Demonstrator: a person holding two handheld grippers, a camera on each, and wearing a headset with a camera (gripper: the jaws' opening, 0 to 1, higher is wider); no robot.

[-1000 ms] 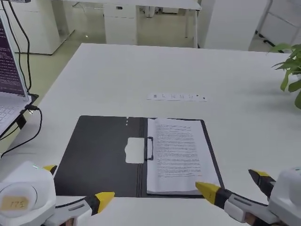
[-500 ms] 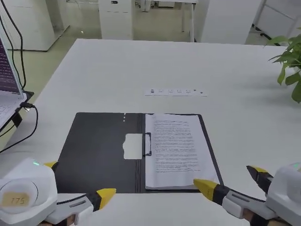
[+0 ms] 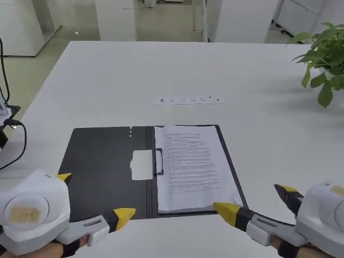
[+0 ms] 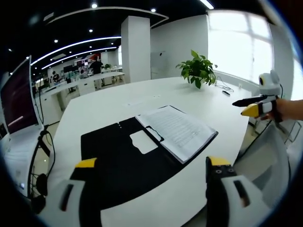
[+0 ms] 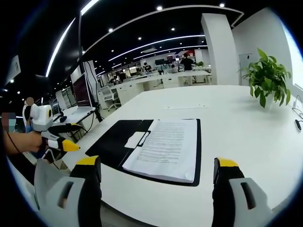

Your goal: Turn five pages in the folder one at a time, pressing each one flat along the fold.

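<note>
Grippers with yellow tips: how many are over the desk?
2. The left gripper is at the folder's near left corner; the right gripper is at its near right corner, beside the papers. Both are open.

Black folder (image 3: 107, 172) lies open flat, printed pages (image 3: 191, 166) stacked on its right half.

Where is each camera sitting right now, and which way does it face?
Head view: above the near edge, looking forward and down at the open folder; left gripper and right gripper show at bottom.
Left gripper view: near the folder's left corner, facing across it toward the plant; own open jaws, right gripper at right.
Right gripper view: off the near right corner, facing the pages; own open jaws, left gripper at left.
All share the folder.
</note>
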